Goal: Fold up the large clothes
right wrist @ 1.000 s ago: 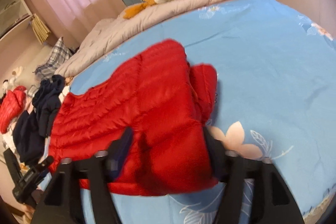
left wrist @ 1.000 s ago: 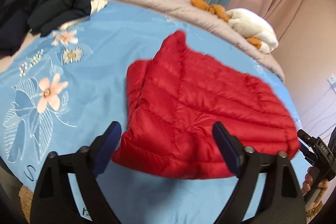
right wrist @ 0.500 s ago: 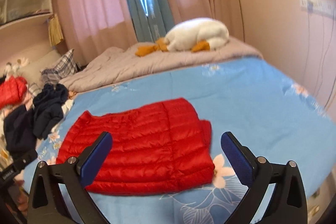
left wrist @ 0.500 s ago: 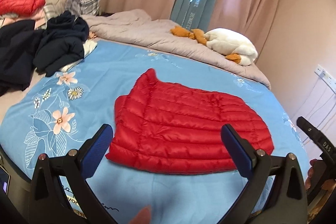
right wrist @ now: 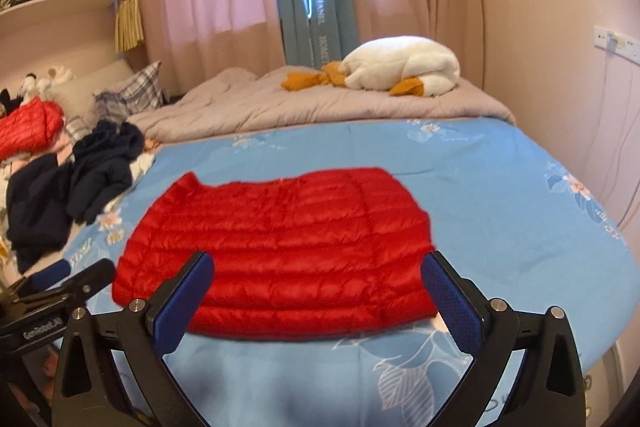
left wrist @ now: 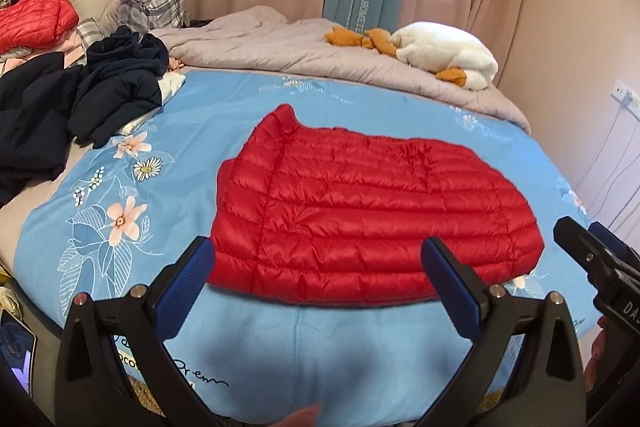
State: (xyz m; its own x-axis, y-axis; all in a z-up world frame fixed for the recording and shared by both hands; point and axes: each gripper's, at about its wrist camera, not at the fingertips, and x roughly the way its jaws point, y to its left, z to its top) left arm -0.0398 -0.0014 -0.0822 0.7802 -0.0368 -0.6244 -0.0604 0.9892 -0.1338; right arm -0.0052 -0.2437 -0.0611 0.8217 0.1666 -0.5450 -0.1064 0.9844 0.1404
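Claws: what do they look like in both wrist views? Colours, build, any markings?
Both match. The left claw and the right claw have black angular frames with silver screws at the joints and two fingers faced with blue textured pads. Seen from the side, the left one shows white "GenRobot.AI" lettering; the right one shows white letters "DAS", cut off at the frame edge. No cables or sleeves visible.

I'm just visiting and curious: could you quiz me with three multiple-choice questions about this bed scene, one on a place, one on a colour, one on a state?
1. Where is the white plush toy?
A on the grey blanket
B on the floor
C on the jacket

2. What colour is the jacket spread on the bed?
A green
B red
C black

3. How are both grippers?
A shut
B holding cloth
C open, empty

Answers: 1 A, it rests on the grey blanket. 2 B, bright red quilting. 3 C, the left gripper and right gripper gape with nothing between.
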